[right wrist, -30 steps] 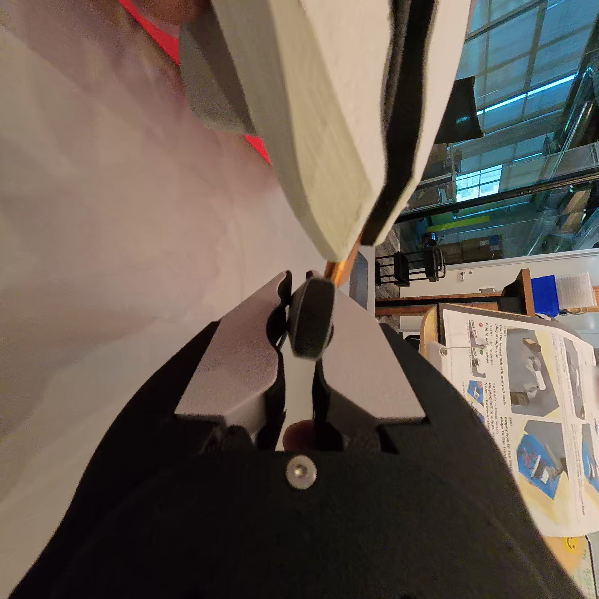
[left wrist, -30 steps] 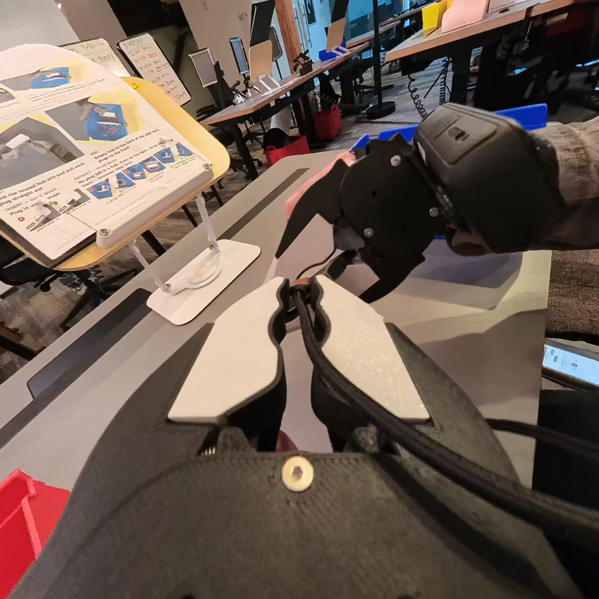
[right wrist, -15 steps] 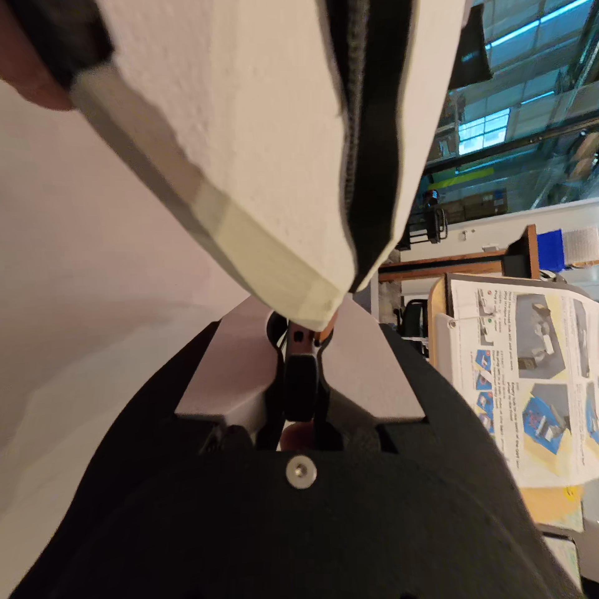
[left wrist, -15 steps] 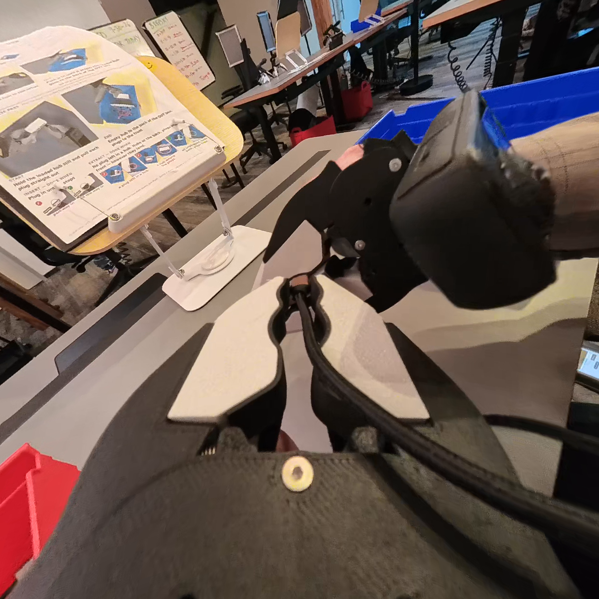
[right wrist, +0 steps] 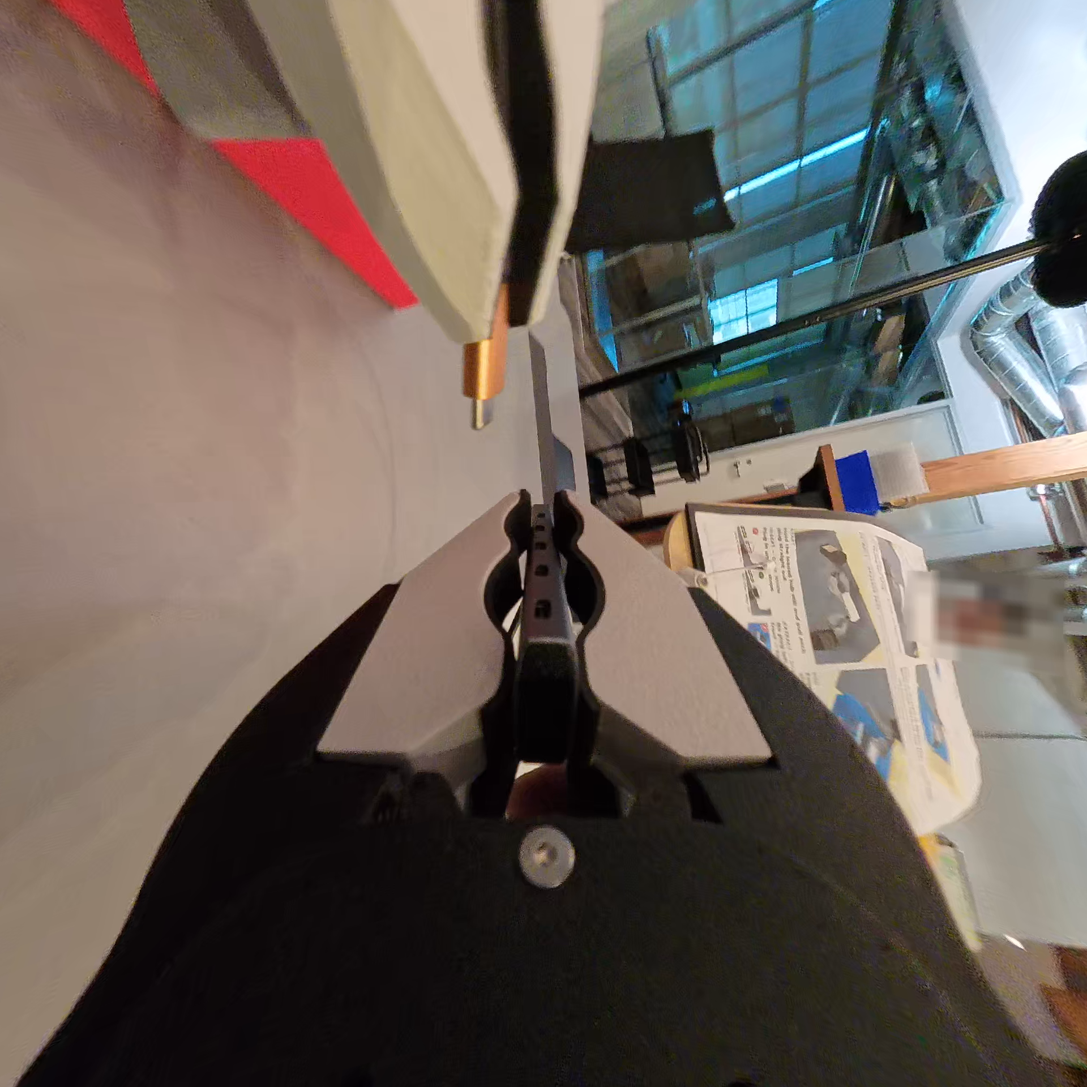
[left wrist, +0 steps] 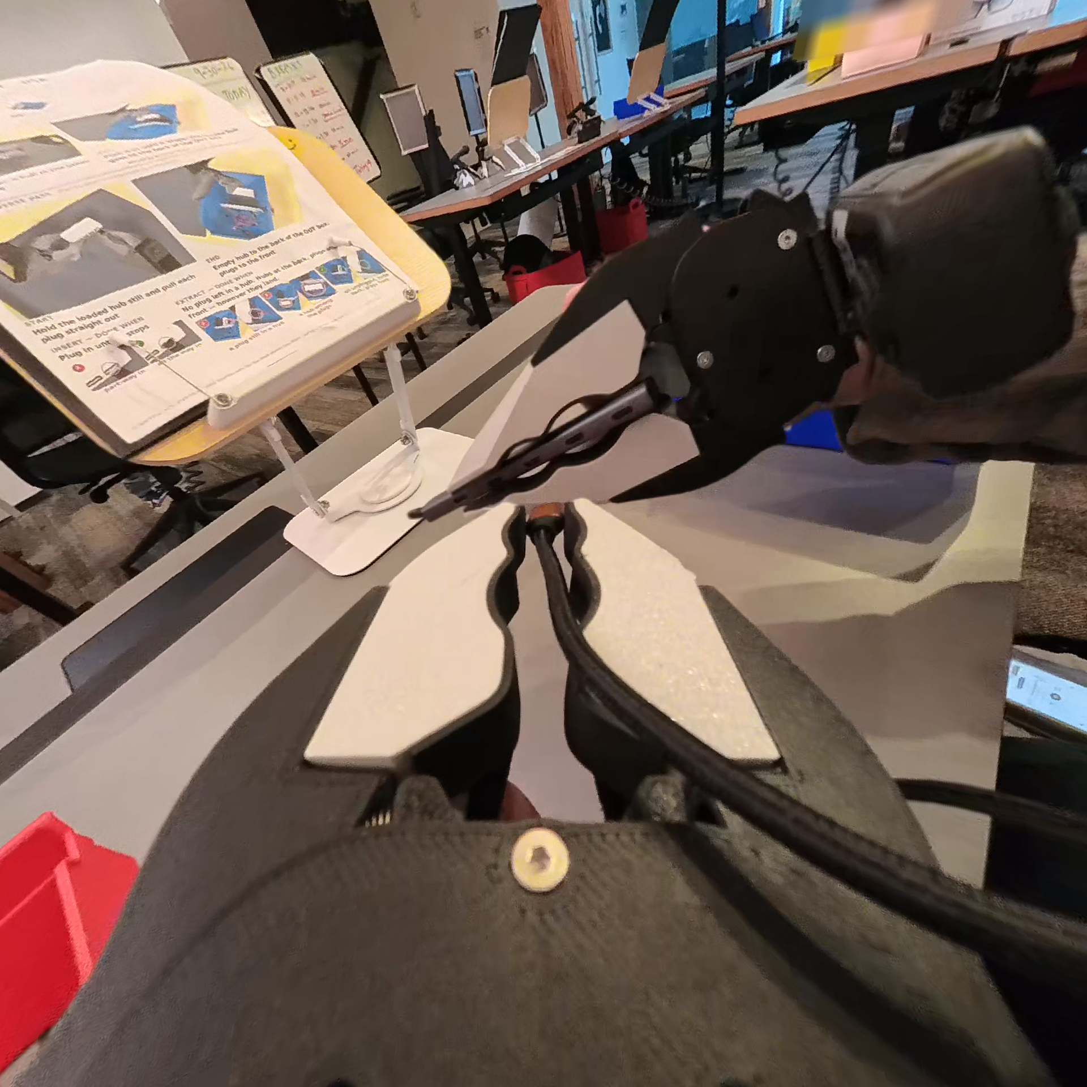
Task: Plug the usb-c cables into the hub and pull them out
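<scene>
My left gripper (left wrist: pixel 544 517) is shut on a black usb-c cable (left wrist: pixel 588 647) just behind its copper-coloured plug (left wrist: pixel 544 510). My right gripper (right wrist: pixel 541 500) is shut on a slim dark grey hub (right wrist: pixel 541 564), whose row of ports faces the camera. In the left wrist view the right gripper (left wrist: pixel 494 482) holds the hub (left wrist: pixel 588 423) just above and ahead of the plug. In the right wrist view the left gripper (right wrist: pixel 512 317) hangs at the top, and the plug (right wrist: pixel 483 370) with its bare metal tip stands clear of the hub.
A grey table (left wrist: pixel 176 706) lies below. An instruction sheet on a stand (left wrist: pixel 176 264) with a white base (left wrist: pixel 364 517) stands at the left. A red bin (left wrist: pixel 41 894) is at the near left, a blue bin (left wrist: pixel 817 429) lies behind the right gripper, and a screen (left wrist: pixel 1047 694) lies at the right.
Half a second ago the plug sat at the hub's edge; now it is out and the two grippers have drawn apart. Both grasps have held.
</scene>
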Available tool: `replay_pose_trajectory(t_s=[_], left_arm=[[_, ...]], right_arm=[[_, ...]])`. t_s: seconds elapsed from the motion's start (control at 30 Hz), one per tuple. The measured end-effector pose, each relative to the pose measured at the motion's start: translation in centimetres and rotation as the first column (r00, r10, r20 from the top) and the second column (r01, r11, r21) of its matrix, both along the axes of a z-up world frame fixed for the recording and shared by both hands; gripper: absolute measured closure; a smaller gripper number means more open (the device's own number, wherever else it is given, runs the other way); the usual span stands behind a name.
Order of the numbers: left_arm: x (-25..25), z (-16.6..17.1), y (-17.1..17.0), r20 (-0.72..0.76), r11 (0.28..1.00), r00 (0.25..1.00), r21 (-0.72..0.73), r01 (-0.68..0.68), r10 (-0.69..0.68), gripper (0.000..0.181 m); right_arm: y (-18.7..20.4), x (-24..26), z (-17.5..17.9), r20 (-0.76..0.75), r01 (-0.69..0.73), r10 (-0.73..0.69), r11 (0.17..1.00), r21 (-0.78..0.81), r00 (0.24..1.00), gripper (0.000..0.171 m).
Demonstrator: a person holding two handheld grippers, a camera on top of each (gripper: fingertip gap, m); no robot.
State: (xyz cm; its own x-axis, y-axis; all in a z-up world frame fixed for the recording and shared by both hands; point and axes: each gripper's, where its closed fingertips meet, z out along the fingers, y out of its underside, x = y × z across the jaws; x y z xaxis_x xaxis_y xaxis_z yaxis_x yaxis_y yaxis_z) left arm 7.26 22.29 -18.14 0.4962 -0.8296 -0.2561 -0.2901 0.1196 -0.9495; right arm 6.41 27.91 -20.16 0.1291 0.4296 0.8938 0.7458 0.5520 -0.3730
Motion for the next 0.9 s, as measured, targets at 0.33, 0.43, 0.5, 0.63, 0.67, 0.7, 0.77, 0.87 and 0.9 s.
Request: replay_pose_trajectory(t_s=[0.33, 0.43, 0.5, 0.63, 0.67, 0.7, 0.77, 0.87, 0.9], left_arm=[[0.1, 1.5, -0.9, 0.056, 0.998, 0.997, -0.001, 0.061, -0.061, 0.170], [-0.1, 1.9, -0.8, 0.068, 0.998, 0.996, 0.000, 0.057, -0.057, 0.170], [-0.3, 2.1, -0.5, 0.077, 0.999, 0.996, 0.003, 0.046, -0.047, 0.170], [-0.7, 2.5, -0.3, 0.097, 0.999, 0.995, 0.007, 0.039, -0.039, 0.170], [-0.7, 2.6, -0.3, 0.108, 0.999, 0.993, 0.001, 0.042, -0.042, 0.169], [-0.8, 2.8, -0.4, 0.122, 0.999, 0.991, -0.009, 0.050, -0.049, 0.170], [-0.8, 3.2, -0.5, 0.154, 0.998, 0.986, -0.022, 0.065, -0.061, 0.170], [-1.1, 4.2, -0.7, 0.230, 0.993, 0.969, -0.056, 0.102, -0.087, 0.169], [-1.2, 4.6, -0.7, 0.257, 0.991, 0.962, -0.067, 0.113, -0.092, 0.170]], right_arm=[[0.0, 0.6, 1.5, -0.047, -0.044, 0.044, 0.999, 0.012, 0.998, 0.165], [0.2, 0.7, 1.3, 0.002, -0.032, 0.032, 0.998, 0.052, 0.999, 0.166], [0.2, 0.7, 1.3, 0.023, -0.028, 0.027, 0.997, 0.074, 0.999, 0.165], [0.5, 0.7, 1.7, 0.037, -0.002, -0.002, 0.992, 0.123, 0.999, 0.165], [0.5, 0.6, 1.8, 0.027, -0.002, -0.002, 0.992, 0.124, 1.000, 0.166], [0.5, 0.6, 2.0, 0.007, -0.002, 0.001, 0.993, 0.119, 1.000, 0.165], [0.5, 0.5, 2.4, -0.032, -0.010, 0.013, 0.995, 0.102, 0.999, 0.165], [0.5, 0.5, 3.4, -0.112, -0.022, 0.030, 0.997, 0.072, 0.993, 0.166], [0.5, 0.5, 3.6, -0.124, -0.022, 0.031, 0.997, 0.074, 0.992, 0.166]])
